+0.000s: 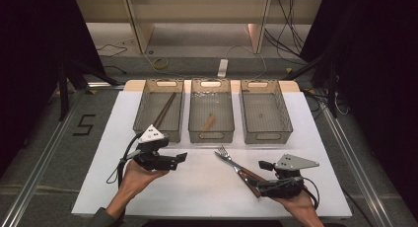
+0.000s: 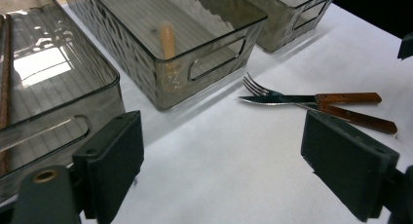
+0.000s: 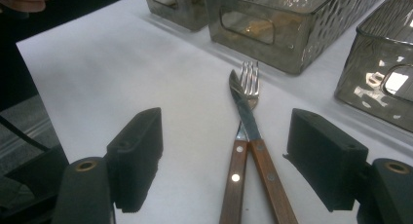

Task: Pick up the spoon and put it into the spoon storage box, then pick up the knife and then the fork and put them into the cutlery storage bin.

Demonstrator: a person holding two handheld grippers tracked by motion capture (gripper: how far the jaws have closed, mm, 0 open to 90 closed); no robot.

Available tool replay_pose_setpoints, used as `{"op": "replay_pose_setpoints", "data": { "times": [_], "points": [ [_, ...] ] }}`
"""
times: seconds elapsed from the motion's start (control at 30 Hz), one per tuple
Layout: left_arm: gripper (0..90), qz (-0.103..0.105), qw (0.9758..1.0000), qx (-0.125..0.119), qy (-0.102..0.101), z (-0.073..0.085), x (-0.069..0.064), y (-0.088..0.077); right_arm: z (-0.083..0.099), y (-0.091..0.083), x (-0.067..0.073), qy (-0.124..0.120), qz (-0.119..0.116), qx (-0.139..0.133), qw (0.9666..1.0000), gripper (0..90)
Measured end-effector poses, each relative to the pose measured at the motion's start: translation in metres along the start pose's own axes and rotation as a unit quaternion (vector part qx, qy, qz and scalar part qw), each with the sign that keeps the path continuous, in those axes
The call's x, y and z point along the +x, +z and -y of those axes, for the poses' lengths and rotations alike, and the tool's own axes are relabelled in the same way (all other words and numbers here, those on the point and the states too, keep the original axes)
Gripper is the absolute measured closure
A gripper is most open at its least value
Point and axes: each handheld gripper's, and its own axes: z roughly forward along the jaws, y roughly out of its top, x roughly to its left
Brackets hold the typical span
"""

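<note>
On white table | knife [image 3: 246, 118] crossing fork [image 3: 249, 78] | wooden handles

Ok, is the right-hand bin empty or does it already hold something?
Nearly empty. The right bin shows a bare floor in the high view, apart from one small dark speck that I cannot identify. The knife and fork lie on the table.

The high view looks forward and down on the whole counter [image 1: 197, 182] from above. Each gripper view sits low and close, looking along its own fingers. All three share the fork [image 1: 224, 153] [image 2: 255, 85] [image 3: 249, 75], knife [image 2: 292, 100] [image 3: 246, 112] and, probably, the middle bin [image 1: 211, 108] [image 2: 195, 44] [image 3: 292, 24].
</note>
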Motion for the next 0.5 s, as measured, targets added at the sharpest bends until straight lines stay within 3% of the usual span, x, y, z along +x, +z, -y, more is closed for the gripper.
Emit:
{"op": "replay_pose_setpoints", "data": {
  "times": [0.1,0.33,0.5],
  "points": [
    [15.5,-0.005,1.0000,-0.004,0.004,0.003,-0.001,-0.003,-0.002,0.003,0.001,-0.007,0.001,0.010,0.9999,29.7],
    [15.3,0.002,0.9997,-0.019,-0.013,0.008,0.002,-0.012,-0.007,0.006,0.000,-0.013,0.009,0.028,0.9995,29.7],
    [15.0,0.008,0.9996,-0.023,-0.013,0.013,0.001,-0.014,-0.014,0.008,-0.006,-0.011,0.024,0.043,0.9987,29.6]
  ]
}}
